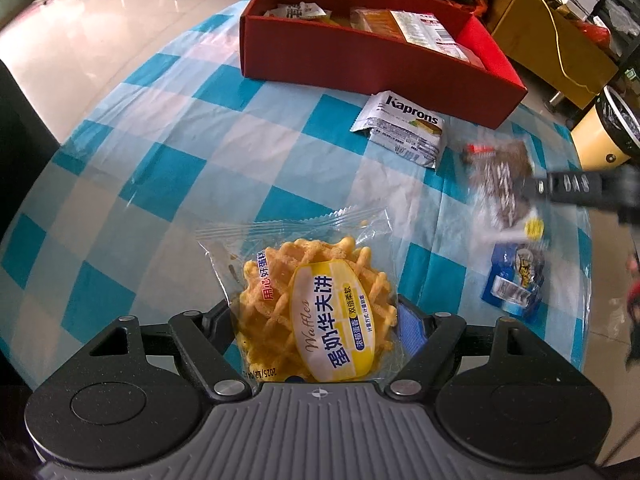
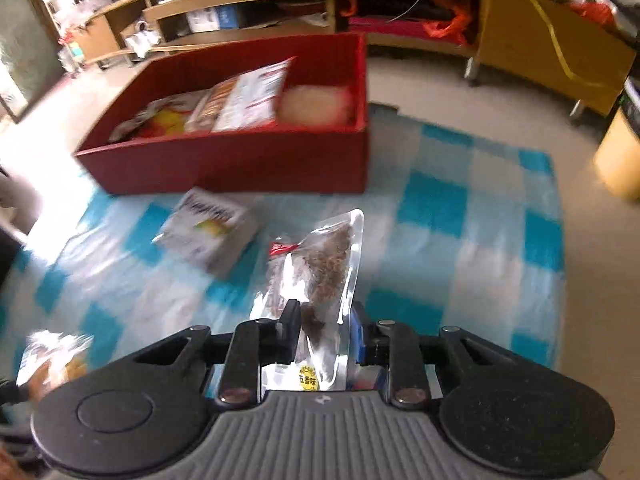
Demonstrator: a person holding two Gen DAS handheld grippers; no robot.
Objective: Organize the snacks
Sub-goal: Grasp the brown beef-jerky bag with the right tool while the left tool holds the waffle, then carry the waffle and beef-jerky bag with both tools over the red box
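From my left wrist, my left gripper [image 1: 316, 332] has its jaws closed on a waffle packet [image 1: 316, 308], clear wrap with a yellow label, pinched from both sides and held above the checked tablecloth [image 1: 140, 152]. Ahead on the cloth lies a white wafer packet [image 1: 402, 128], just in front of the red box [image 1: 360, 60]. The box already holds several snack packs, one a brown-and-white packet [image 1: 416, 30] lying along its far side. To the right my right gripper [image 1: 536, 186] shows blurred, gripping a clear pouch of brown snack [image 1: 506, 184]; below it a blue packet [image 1: 516, 284] lies near the cloth's edge.

From my right wrist, my right gripper [image 2: 324, 340] has its jaws narrowed onto the pouch of brown snack [image 2: 320, 276], which stands upright between them with a red mark near its top. The white wafer packet [image 2: 212, 236] lies on the cloth to the left, close to the red box [image 2: 248, 160]. The picture is smeared. At the lower left edge the waffle packet [image 2: 52, 356] shows, blurred
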